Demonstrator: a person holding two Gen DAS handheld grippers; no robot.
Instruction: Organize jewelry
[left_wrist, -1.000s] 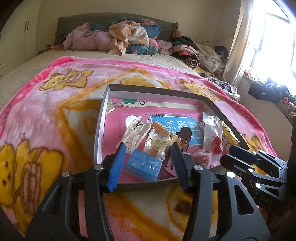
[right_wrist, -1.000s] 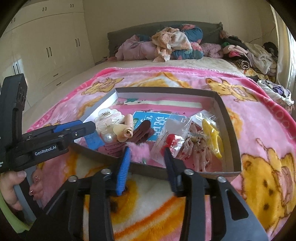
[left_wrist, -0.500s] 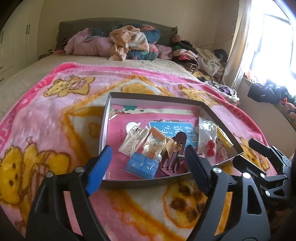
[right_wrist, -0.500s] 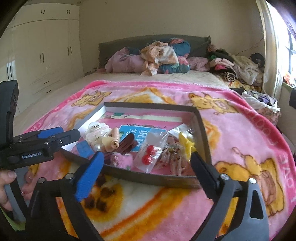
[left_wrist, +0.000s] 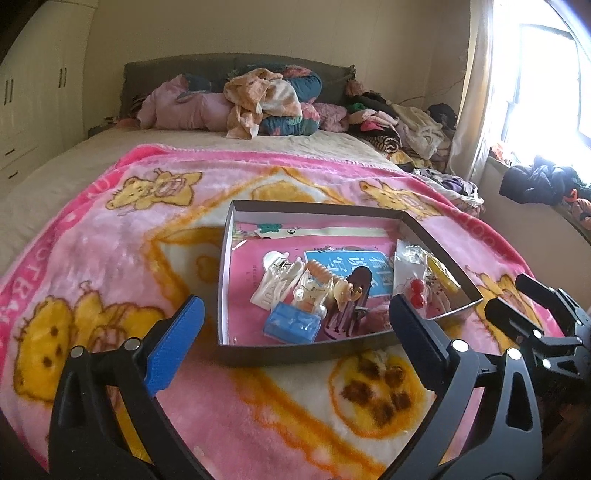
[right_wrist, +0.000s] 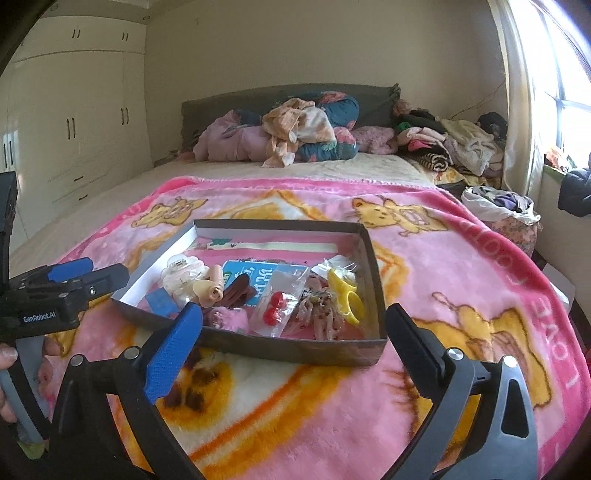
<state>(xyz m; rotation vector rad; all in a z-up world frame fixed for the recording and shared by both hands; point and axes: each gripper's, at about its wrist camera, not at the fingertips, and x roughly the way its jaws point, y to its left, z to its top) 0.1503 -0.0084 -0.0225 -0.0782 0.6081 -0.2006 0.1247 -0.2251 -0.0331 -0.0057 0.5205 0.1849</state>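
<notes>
Blanket (right_wrist: 461, 266): plush pink fleece, fuzzy nap.
Box (right_wrist: 306, 350): matt grey cardboard walls.
Bag (right_wrist: 284, 295): clear, glossy plastic film.
Hair claw (left_wrist: 275, 286): shiny cream plastic.
Gripper pads (right_wrist: 173, 347): blue, finely textured rubber.

This is a home bedroom: a bed (left_wrist: 74, 177) is lying under a pink teddy-bear blanket (left_wrist: 110, 258), clothes (left_wrist: 258, 103) are piling against the headboard (right_wrist: 288, 96), built-in wardrobes (right_wrist: 74, 129) are lining one wall, and daylight is coming through a curtained window (left_wrist: 546, 74).

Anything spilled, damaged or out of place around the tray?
Nothing spilled or damaged. The hair clips and bagged pieces lie jumbled inside the tray; none sits on the blanket. Both grippers, left and right, hold nothing.
</notes>
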